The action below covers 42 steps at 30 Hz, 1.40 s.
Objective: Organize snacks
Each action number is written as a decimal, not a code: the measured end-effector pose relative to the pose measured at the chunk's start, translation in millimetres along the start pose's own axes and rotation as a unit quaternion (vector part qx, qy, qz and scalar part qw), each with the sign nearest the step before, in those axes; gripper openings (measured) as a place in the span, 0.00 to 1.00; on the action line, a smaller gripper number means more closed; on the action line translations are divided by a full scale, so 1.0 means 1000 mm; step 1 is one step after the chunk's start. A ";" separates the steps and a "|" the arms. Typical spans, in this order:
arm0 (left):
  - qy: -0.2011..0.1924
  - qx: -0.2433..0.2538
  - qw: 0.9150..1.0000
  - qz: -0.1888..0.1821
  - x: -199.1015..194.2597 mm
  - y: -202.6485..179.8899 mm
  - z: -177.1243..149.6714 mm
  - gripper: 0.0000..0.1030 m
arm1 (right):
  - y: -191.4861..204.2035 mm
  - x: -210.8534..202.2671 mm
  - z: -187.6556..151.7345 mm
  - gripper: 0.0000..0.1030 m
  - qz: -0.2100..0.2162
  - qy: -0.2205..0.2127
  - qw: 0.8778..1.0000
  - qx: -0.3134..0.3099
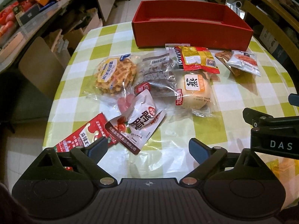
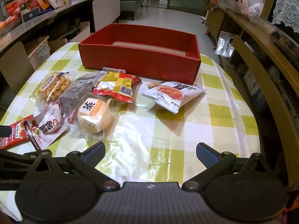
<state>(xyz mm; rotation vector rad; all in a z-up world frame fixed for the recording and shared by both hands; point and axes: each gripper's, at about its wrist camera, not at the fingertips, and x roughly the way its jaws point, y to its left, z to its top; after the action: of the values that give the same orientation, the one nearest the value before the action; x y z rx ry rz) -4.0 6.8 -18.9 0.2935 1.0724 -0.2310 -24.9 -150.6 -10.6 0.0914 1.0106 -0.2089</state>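
Observation:
An empty red box (image 1: 190, 33) (image 2: 142, 59) stands at the far side of the checkered table. Several snack packs lie in front of it: a waffle pack (image 1: 114, 74) (image 2: 54, 85), a dark pack (image 1: 157, 74), a round bun (image 1: 194, 91) (image 2: 94, 114), a red-yellow pack (image 1: 200, 59) (image 2: 115, 86), a white cracker pack (image 1: 244, 62) (image 2: 173, 94), a white duck-snack pouch (image 1: 138, 125) (image 2: 48, 127) and a red pouch (image 1: 82, 138) (image 2: 13, 132). My left gripper (image 1: 147, 150) is open and empty, just short of the two pouches. My right gripper (image 2: 150, 153) is open and empty over bare tablecloth.
The round table (image 2: 214, 115) drops off at left and right. A cluttered counter (image 1: 28, 9) runs along the left, wooden shelving (image 2: 261, 56) along the right. The right gripper's body (image 1: 274, 130) shows at the right edge of the left wrist view.

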 end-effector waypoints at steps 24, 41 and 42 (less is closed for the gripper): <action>0.017 0.078 0.997 0.001 0.030 0.089 0.007 0.95 | 0.038 0.013 0.002 1.00 0.053 0.036 0.996 -0.061; 0.045 0.200 0.976 -0.072 0.077 0.098 -0.001 1.00 | 0.062 0.024 0.003 1.00 0.078 0.071 0.990 -0.091; 0.049 0.198 0.976 -0.072 0.078 0.099 -0.001 1.00 | 0.062 0.023 0.003 1.00 0.081 0.070 0.990 -0.092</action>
<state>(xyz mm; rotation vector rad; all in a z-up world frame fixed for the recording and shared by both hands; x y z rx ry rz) 63.9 96.4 -76.5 0.5893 1.1422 -0.5681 3.3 -93.3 -30.0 0.0191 1.1520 0.0402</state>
